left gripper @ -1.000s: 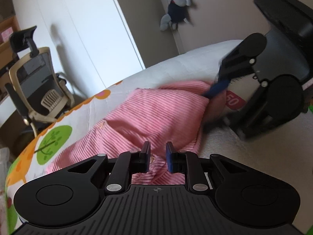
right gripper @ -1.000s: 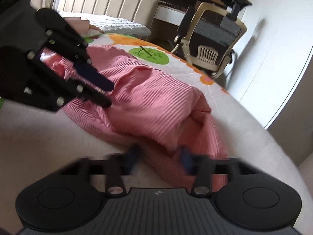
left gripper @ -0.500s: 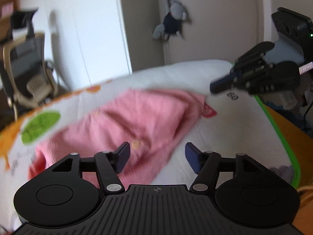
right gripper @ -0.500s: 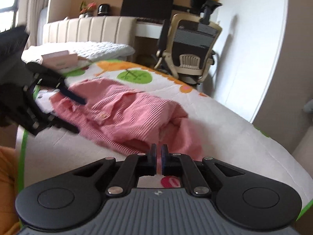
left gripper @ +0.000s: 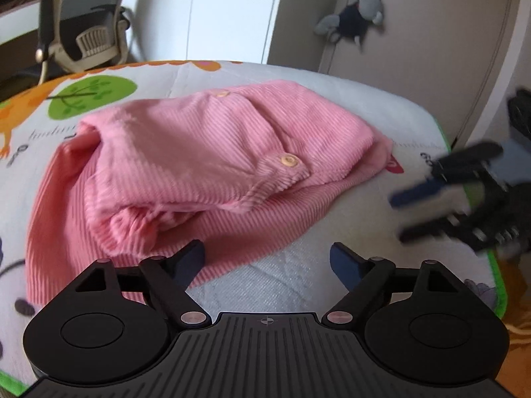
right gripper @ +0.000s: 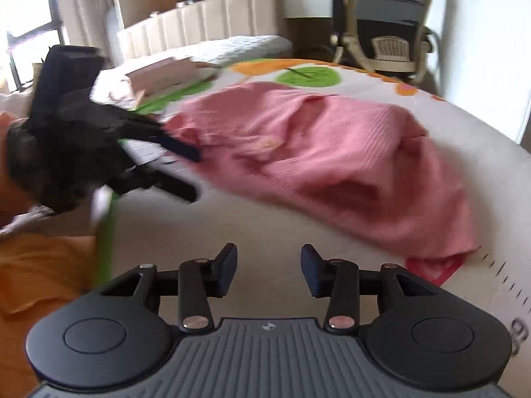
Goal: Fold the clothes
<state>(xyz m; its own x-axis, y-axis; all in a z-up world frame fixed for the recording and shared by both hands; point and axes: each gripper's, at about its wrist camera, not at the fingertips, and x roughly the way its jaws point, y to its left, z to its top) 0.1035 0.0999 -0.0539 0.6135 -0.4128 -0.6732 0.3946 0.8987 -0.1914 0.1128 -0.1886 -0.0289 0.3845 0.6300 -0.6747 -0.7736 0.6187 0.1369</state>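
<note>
Pink garment [left gripper: 205, 165] lies bunched, loosely folded, on printed mat [left gripper: 298, 278], two buttons showing. Left gripper [left gripper: 267, 260] spread wide, empty, just beside garment's near edge; left finger overlaps hem, contact unclear. Right gripper [right gripper: 268, 267] parted, empty, over bare mat, apart from garment [right gripper: 332, 159]. Both blurred in the opposite view. Office chair [right gripper: 385, 30] behind mat.
</note>
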